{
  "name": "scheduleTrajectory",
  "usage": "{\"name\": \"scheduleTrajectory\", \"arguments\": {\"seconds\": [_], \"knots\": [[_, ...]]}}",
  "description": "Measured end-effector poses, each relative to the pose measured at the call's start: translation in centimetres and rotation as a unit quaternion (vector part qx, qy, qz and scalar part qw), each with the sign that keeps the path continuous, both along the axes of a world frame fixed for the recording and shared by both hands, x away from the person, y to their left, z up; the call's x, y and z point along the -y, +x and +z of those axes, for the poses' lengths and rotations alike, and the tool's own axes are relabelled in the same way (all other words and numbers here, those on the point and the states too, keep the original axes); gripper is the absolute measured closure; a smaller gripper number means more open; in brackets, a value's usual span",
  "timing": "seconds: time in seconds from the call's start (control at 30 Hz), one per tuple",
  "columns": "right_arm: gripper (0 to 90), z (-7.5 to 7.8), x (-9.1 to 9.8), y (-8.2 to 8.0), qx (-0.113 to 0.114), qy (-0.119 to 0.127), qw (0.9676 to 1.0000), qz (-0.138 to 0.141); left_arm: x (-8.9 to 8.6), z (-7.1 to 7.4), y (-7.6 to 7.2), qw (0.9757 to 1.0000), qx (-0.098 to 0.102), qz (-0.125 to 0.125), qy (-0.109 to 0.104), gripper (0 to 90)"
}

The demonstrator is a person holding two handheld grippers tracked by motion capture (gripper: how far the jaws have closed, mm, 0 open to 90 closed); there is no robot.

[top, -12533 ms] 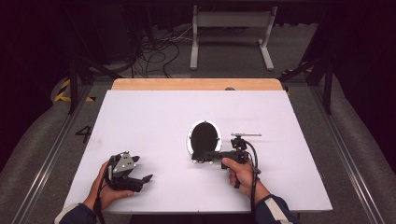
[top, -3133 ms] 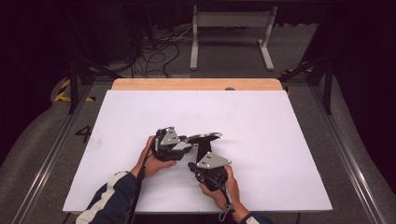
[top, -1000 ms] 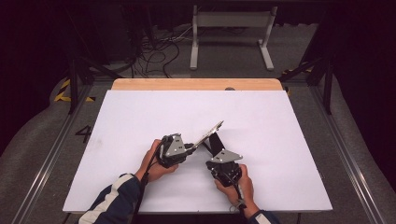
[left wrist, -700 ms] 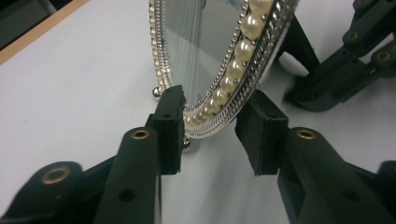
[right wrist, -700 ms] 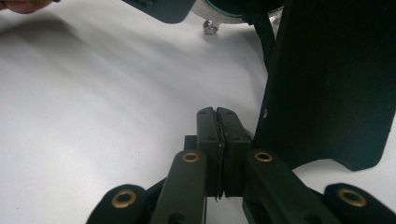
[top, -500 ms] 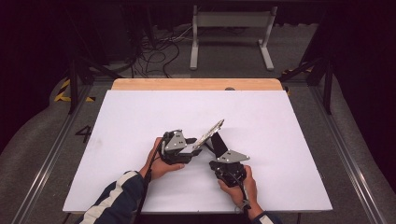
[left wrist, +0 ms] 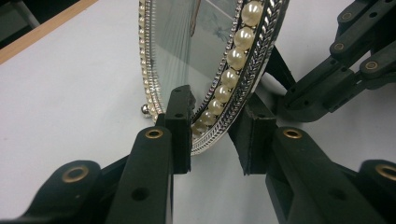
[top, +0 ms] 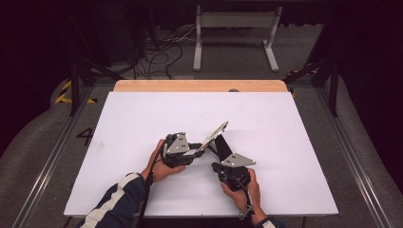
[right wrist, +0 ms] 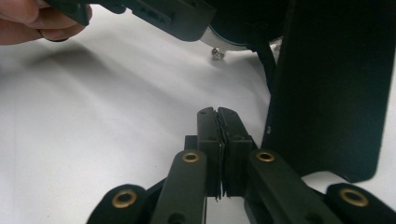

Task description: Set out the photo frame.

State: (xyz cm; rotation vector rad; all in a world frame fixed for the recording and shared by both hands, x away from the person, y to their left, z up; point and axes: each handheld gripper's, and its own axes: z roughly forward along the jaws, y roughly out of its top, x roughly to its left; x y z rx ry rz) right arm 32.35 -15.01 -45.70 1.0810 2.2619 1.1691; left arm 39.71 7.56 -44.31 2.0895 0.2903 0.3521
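An oval picture frame [top: 216,135] with a silver rim and a ring of pearls [left wrist: 236,58] stands tilted on the white table top [top: 142,123], leaning on its black back stand [top: 222,145]. My left gripper [top: 197,151] reaches it from the left. In the left gripper view its jaws [left wrist: 217,95] have just been closing with the frame's lower rim between them. One pad [left wrist: 180,130] touches the rim and the other stands a little apart. My right gripper [right wrist: 218,116] is shut on nothing, close beside the black stand [right wrist: 327,93].
The table's wooden far edge [top: 199,85] runs along the back. Beyond it, cables [top: 161,52] lie on the floor near a white metal stand [top: 233,19]. A small silver ball foot [right wrist: 215,52] of the frame rests on the table.
The frame first lay flat on the table with the grippers apart; now it stands tilted between them. Over the last second both hands have kept still.
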Motion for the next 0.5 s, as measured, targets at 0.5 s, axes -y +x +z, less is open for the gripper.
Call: {"name": "scheduleTrajectory", "arguments": {"seconds": [0.5], "knots": [[90.0,-0.3,0.4,0.5,-0.015,-0.006,0.9998,-0.013,0.1,0.5,-1.1,0.9994,0.026,0.005,0.023,74.8]]}}
